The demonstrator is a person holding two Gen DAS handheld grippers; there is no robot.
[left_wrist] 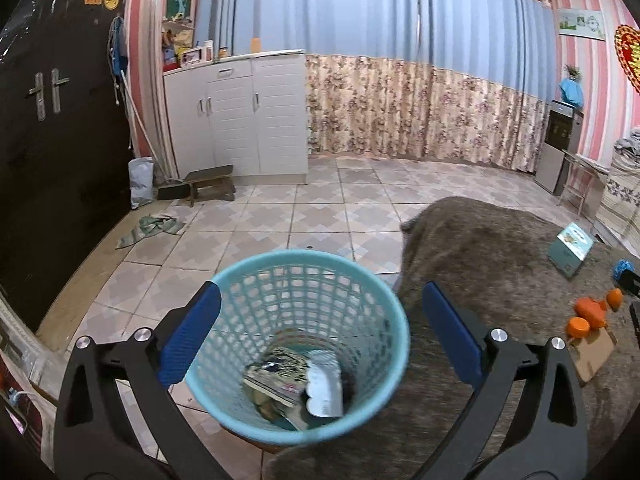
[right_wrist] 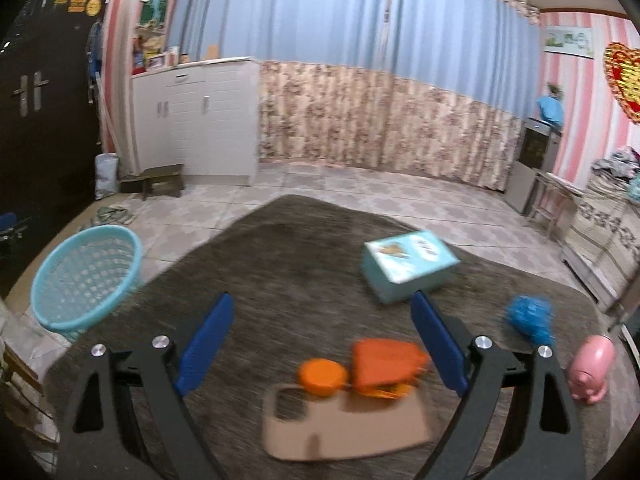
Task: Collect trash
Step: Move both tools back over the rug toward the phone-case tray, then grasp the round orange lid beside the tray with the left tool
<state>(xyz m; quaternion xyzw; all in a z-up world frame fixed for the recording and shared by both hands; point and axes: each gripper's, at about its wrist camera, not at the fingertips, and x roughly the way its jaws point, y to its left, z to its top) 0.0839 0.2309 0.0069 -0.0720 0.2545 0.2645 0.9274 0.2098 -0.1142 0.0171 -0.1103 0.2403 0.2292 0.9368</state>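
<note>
Left gripper [left_wrist: 320, 336] wide open, empty, above one turquoise mesh plastic basket [left_wrist: 256, 280] holding two wrappers [left_wrist: 296, 380], right gripper [right_wrist: 322, 344] wide open, empty, two orange pieces [right_wrist: 360, 370] at 6 o'clock on one grey rug [right_wrist: 296, 248]

upright teal basket [left_wrist: 304, 300], wrappers [left_wrist: 296, 376] inside

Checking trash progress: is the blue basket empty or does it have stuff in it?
Not empty. The blue basket holds wrappers at its bottom.
</note>
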